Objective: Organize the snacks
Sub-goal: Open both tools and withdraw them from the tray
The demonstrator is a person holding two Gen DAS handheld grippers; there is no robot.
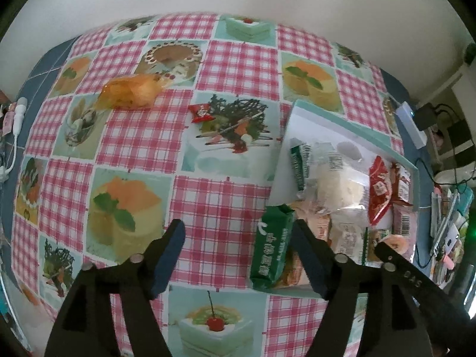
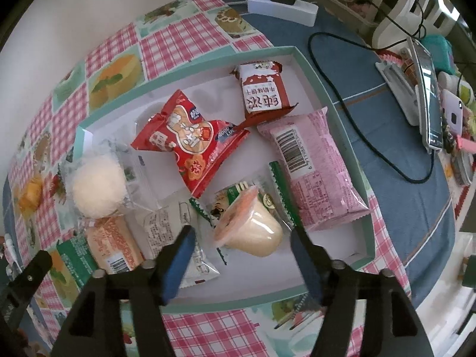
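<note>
A shallow white box with a teal rim (image 2: 190, 68) lies on the checked tablecloth and holds several wrapped snacks. Among them are a red packet (image 2: 190, 142), a brown biscuit packet (image 2: 261, 89), a pink packet (image 2: 318, 172) and a white round cake (image 2: 98, 187). My right gripper (image 2: 244, 253) points down, open. A jelly cup (image 2: 250, 229) lies on its side between its pads, apart from both. My left gripper (image 1: 238, 253) is open too. A green packet (image 1: 272, 247) leans over the box rim (image 1: 357, 131) beside its right finger. Out on the cloth lie an orange wrapped bun (image 1: 131, 92) and a small red candy (image 1: 202, 112).
A white power strip (image 2: 282, 9) with a black plug and a looping black cable (image 2: 342, 95) lie on the blue cloth beyond the box. A phone on a stand (image 2: 428, 98) and small clutter crowd the right edge. A white cable (image 1: 15, 136) runs along the far left.
</note>
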